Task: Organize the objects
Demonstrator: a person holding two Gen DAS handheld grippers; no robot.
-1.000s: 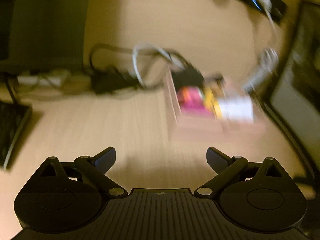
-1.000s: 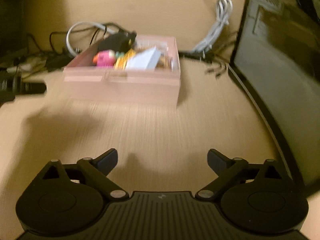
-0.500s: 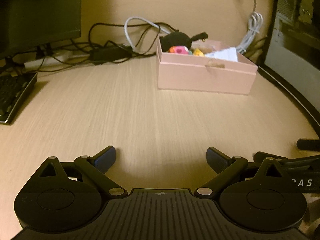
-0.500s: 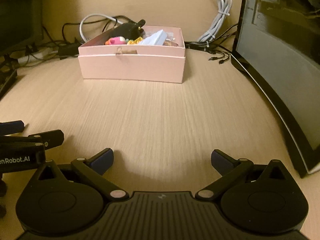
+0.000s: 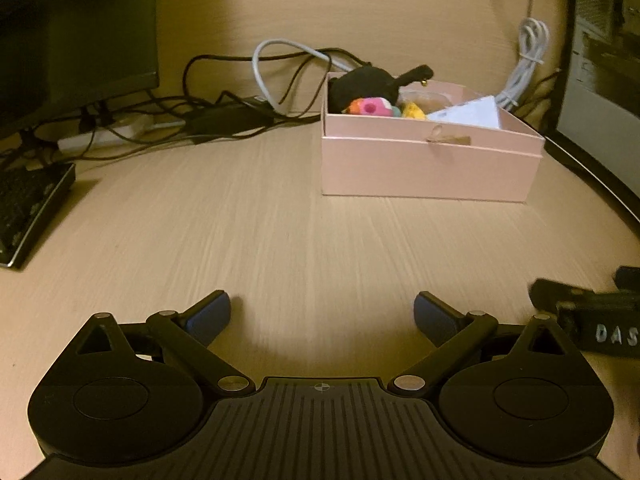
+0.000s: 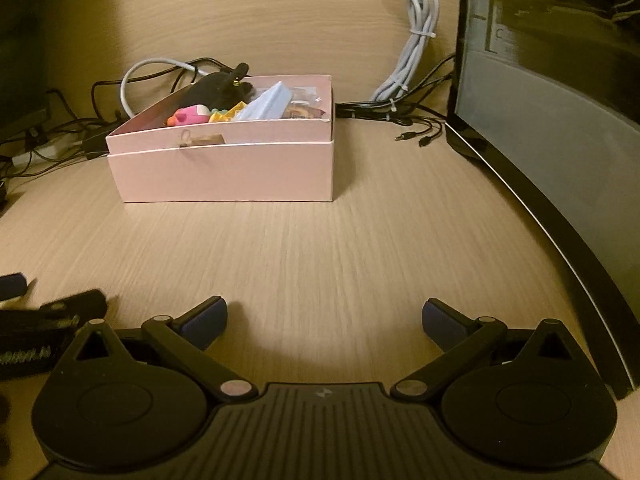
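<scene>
A pink open box (image 5: 430,168) (image 6: 224,174) stands on the wooden desk, well ahead of both grippers. It holds a black plush toy (image 5: 366,86) (image 6: 212,90), a pink toy (image 5: 372,107) (image 6: 190,115), a yellow item (image 5: 412,111) (image 6: 228,115) and a white folded paper (image 5: 470,114) (image 6: 268,100). My left gripper (image 5: 322,314) is open and empty low over the desk. My right gripper (image 6: 324,320) is open and empty beside it; it also shows at the right edge of the left wrist view (image 5: 592,312).
A dark monitor (image 5: 72,36) and a keyboard (image 5: 28,208) stand at the left. Tangled black and white cables (image 5: 240,108) lie behind the box. A bundled white cable (image 6: 416,48) hangs at the back. A black computer case (image 6: 552,100) stands at the right.
Both grippers pulled back from the box and dropped low over the desk, then levelled. The view is sharp now. Both stayed open.
</scene>
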